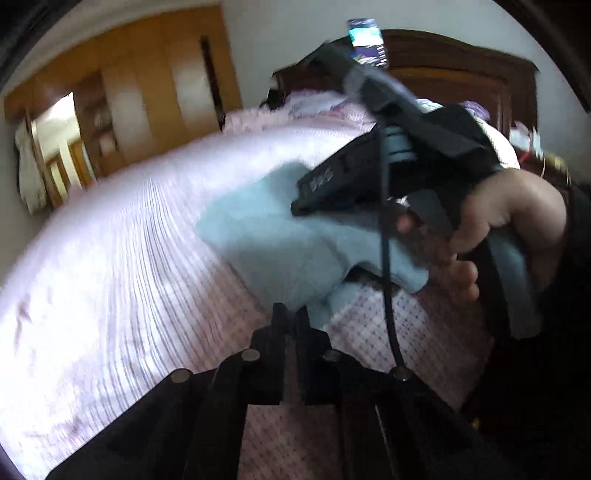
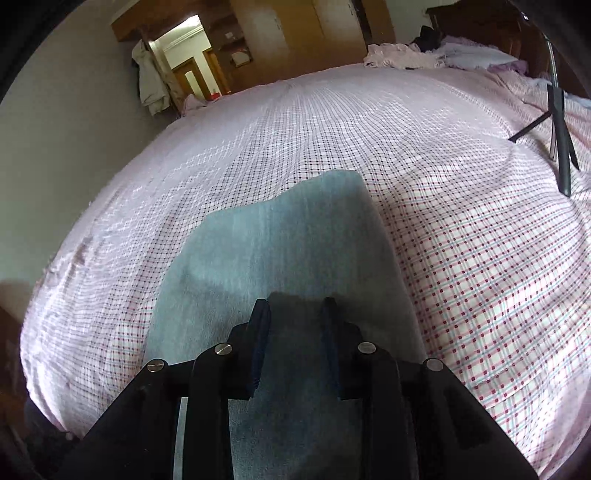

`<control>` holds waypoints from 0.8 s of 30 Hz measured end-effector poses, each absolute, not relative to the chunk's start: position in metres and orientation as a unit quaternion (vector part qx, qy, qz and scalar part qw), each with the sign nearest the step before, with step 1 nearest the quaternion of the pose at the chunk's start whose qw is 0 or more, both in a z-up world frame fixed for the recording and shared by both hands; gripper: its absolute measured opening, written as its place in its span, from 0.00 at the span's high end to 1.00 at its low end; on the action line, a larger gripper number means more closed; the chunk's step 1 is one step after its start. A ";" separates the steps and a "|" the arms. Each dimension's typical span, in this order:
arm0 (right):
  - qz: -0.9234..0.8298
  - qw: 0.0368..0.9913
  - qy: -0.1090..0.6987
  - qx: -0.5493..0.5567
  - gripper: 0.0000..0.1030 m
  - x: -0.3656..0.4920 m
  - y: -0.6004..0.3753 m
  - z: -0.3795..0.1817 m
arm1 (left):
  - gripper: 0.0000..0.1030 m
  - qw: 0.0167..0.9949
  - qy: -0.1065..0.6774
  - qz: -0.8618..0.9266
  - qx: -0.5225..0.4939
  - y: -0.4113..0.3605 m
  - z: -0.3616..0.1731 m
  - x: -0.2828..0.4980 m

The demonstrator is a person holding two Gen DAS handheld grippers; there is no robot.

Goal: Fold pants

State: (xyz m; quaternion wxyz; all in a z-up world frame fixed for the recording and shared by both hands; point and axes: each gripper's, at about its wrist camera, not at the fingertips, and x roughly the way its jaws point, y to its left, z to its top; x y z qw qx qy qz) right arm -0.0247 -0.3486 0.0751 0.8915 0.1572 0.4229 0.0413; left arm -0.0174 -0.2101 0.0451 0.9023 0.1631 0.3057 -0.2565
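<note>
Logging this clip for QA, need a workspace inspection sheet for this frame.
Surface: bed with pink checked sheet.
Job's things: light blue fabric pants, flat on sheet.
Clutter: heap of pale clothes by the headboard.
Grippers: left gripper shut, nothing between its fingers; right gripper partly open over the pants, grip unclear; person's hand holds it.
Cables: black cable hanging from right gripper.
Surroundings: wooden wardrobe, open doorway.

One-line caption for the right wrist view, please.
Right gripper with its jaws apart over light blue folded pants on a pink checked bedsheet.
</note>
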 end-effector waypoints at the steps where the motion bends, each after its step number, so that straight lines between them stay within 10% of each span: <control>1: 0.041 0.893 0.421 0.154 0.79 -0.025 -0.346 0.077 | 0.96 0.897 0.324 -0.259 0.149 -0.206 0.043 -0.015; 9: 0.085 0.903 0.383 0.175 0.65 -0.083 -0.332 0.108 | 0.96 0.878 0.376 -0.285 0.073 -0.184 0.038 0.004; 16: 0.065 0.893 0.441 -0.068 0.52 -0.093 -0.255 0.077 | 0.96 0.869 0.395 -0.295 0.053 -0.175 0.032 0.008; 24: 0.067 0.943 0.325 0.016 0.52 -0.111 -0.290 0.133 | 0.96 0.863 0.362 -0.351 0.032 -0.121 0.074 0.006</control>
